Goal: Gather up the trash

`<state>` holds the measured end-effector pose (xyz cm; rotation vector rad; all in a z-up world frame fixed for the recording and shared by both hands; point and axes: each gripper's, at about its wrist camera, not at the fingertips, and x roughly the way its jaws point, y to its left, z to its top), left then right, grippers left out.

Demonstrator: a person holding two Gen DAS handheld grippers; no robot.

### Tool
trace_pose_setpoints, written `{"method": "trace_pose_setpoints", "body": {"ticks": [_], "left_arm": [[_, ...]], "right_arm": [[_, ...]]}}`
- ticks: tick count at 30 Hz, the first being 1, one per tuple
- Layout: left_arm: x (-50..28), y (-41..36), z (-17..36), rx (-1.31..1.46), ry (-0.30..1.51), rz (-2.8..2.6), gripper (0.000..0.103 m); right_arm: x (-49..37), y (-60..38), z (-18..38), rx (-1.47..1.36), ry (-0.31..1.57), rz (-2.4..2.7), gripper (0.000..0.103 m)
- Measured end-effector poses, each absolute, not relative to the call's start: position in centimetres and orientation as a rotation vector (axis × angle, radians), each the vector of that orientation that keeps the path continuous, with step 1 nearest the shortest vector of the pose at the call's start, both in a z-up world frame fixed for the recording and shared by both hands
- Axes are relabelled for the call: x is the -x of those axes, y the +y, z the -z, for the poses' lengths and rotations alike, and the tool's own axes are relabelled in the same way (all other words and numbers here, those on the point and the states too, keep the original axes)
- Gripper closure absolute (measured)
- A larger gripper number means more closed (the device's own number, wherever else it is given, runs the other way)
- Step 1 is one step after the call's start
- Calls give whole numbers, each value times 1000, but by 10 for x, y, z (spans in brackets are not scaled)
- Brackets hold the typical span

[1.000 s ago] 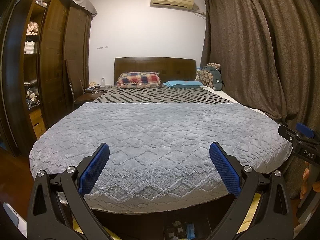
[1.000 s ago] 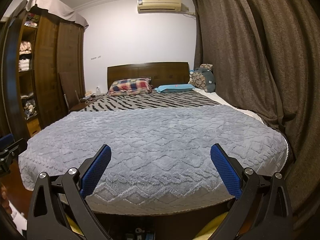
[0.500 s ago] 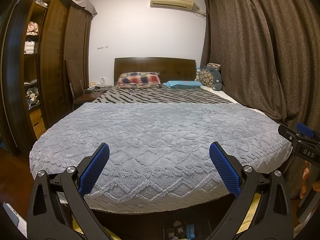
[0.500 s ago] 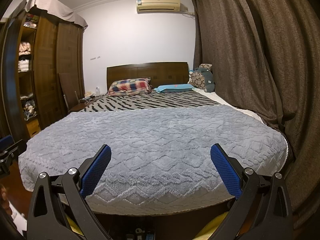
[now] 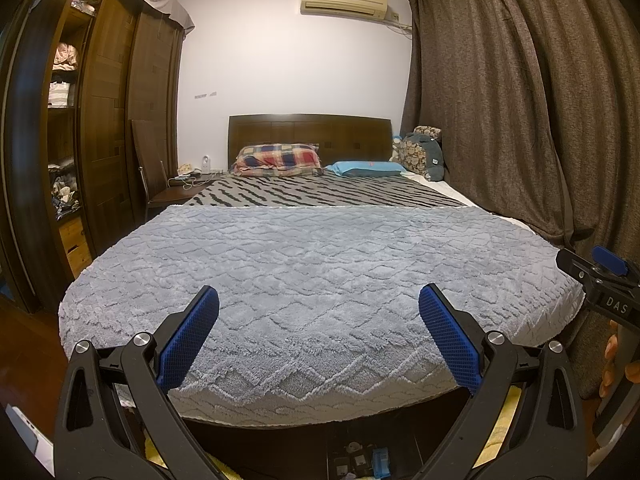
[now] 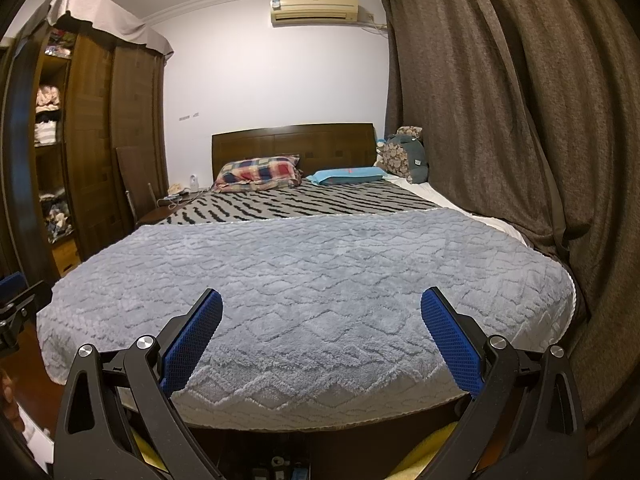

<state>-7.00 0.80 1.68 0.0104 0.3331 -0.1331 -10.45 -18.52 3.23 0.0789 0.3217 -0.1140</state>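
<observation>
No trash shows on the bed in either view. My left gripper (image 5: 319, 300) is open and empty, held at the foot of the bed above the grey textured blanket (image 5: 312, 264). My right gripper (image 6: 321, 302) is open and empty too, further right at the bed's foot over the same blanket (image 6: 312, 264). The right gripper's tip shows at the right edge of the left wrist view (image 5: 608, 276). The left gripper's tip shows at the left edge of the right wrist view (image 6: 16, 300). Small items, one blue (image 5: 380, 462), lie on the dark floor under the bed's foot.
A striped cover (image 5: 320, 196), a plaid pillow (image 5: 278, 159) and a blue pillow (image 5: 366, 168) lie by the headboard (image 5: 310, 136). Plush toys (image 5: 424, 152) sit at the far right corner. A wardrobe (image 5: 100, 120) and chair (image 5: 160, 184) stand left. Brown curtains (image 5: 520, 100) hang right.
The right wrist view has shifted slightly left and tilted a little. The left wrist view is nearly still. Both grippers stay open.
</observation>
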Motion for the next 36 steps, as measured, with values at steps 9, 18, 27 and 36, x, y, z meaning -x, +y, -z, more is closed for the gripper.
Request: {"method": "trace_pose_setpoints", "body": {"ticks": [9, 18, 27, 36], "left_arm": [[69, 8, -16, -9, 339, 131, 8], [71, 2, -15, -36, 346, 99, 8], [71, 4, -16, -25, 340, 107, 8], [69, 6, -18, -14, 347, 119, 8]], "right_arm": [[105, -184, -32, -82, 324, 118, 3], [105, -184, -32, -83, 326, 120, 3], [105, -184, -32, -84, 326, 121, 3], [106, -183, -31, -87, 327, 124, 3]]}}
